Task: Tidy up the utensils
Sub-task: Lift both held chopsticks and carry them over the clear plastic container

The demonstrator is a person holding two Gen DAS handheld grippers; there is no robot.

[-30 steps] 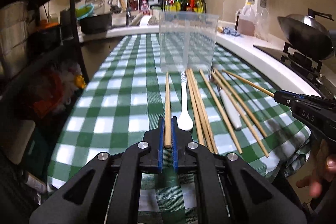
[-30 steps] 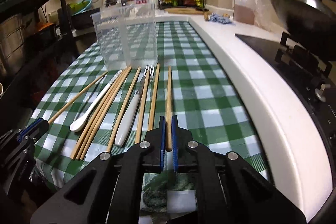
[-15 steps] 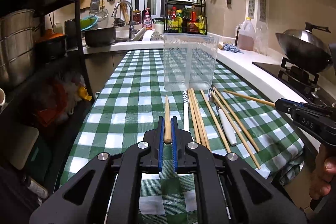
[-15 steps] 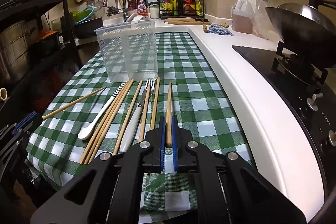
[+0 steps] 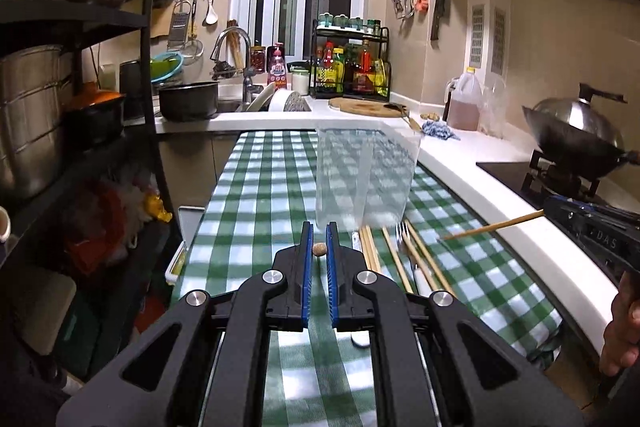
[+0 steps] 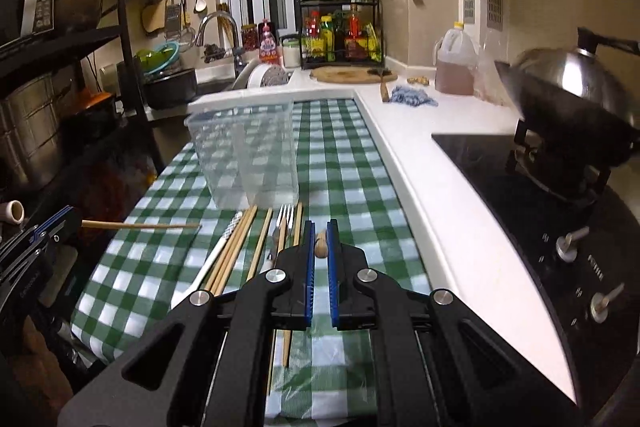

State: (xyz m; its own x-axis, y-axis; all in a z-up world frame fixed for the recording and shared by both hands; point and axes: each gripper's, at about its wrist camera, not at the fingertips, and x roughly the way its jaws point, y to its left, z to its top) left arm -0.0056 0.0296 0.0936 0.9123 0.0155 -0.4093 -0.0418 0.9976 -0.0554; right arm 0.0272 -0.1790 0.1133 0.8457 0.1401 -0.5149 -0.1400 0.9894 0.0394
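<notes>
Two chopsticks are off the table, one per gripper. The left gripper (image 5: pixel 319 247) has its blue pads pinched on the left chopstick (image 5: pixel 319 248), seen end-on as a small round tip pointing straight ahead; from the right wrist view the same stick (image 6: pixel 140 225) juts out level over the cloth. The right gripper (image 6: pixel 319 247) is likewise clamped on the right chopstick (image 6: pixel 320 245), also foreshortened to a stub; in the left wrist view it shows as a long stick (image 5: pixel 492 225) in the air above the counter edge. Both are gripped near one end, probably so the free end can go into a container first.

Just past the fingers, the rest of the utensils lie on the green checked tablecloth (image 5: pixel 260 187): a bundle of loose chopsticks (image 6: pixel 232 251), a fork (image 6: pixel 285 217) and a white spoon (image 6: pixel 208 263), roughly parallel, ends pointing at the clear plastic container (image 6: pixel 248 155). The container stands upright just behind them, looks empty, and seems to have a divider inside, so likely the sorting target.

Farther out: a white counter (image 6: pixel 420 163), a stove with a wok (image 6: pixel 568 107) on the right, a sink and bottle rack at the back, a dark shelf on the left. A hand (image 5: pixel 624 327) shows at the right edge of the left view, holding the right gripper.

Judgement: early in the task, first pair lifted, nothing in the container yet.
</notes>
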